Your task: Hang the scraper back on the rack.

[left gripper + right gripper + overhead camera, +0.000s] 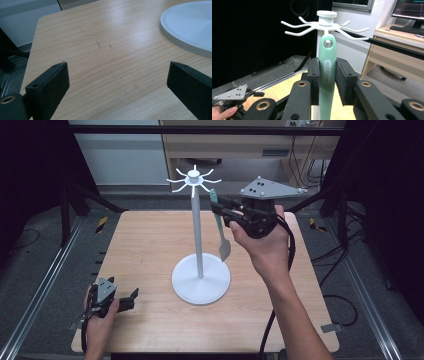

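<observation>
Because the wooden table carries little besides the white hook stand, whose broad round base sits mid-table, the light green spatula has room, hanging upright from the right gripper, which pinches its handle just below the hanging hole, close under the stand's hooks. It looks stiff in the handle, smooth and perhaps slippery, so that mid-handle hold seems sound, though neighbouring hooks crowd the approach. The left gripper rests spread wide and empty near the table's front left corner.
</observation>
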{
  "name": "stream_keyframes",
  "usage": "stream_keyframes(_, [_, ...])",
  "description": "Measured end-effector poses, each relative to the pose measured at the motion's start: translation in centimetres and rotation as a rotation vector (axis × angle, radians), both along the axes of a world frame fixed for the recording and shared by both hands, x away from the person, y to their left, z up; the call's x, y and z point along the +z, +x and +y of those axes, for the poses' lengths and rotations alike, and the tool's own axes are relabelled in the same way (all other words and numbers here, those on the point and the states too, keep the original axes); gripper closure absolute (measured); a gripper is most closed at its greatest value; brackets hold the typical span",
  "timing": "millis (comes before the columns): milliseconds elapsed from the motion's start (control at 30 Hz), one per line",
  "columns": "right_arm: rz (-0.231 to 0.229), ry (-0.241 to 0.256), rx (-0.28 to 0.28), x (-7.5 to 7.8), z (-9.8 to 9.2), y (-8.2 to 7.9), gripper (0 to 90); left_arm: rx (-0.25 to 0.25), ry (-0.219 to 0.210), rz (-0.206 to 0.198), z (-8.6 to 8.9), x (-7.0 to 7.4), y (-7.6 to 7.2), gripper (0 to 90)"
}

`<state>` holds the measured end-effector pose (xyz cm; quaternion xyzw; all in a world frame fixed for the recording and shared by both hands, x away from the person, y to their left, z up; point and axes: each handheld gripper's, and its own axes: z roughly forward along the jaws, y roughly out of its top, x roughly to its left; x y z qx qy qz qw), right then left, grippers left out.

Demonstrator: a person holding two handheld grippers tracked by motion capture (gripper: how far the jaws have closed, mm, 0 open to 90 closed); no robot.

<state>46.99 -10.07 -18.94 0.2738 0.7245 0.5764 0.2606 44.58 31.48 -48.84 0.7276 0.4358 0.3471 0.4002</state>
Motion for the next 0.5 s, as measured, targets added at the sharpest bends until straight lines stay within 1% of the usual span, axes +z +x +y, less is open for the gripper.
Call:
stream_keyframes(300, [0.011,0.002,0.001,-0.08,0.44,0.52,74.4,-0.001,-0.001,0.001,0.01,0.01,-0.01,3.8])
stream_keyframes(500, [0.010,0.001,0.003,-0.18,0.65,0.82,74.4,-0.001,-0.001,0.000,0.02,0.00,0.01,3.8])
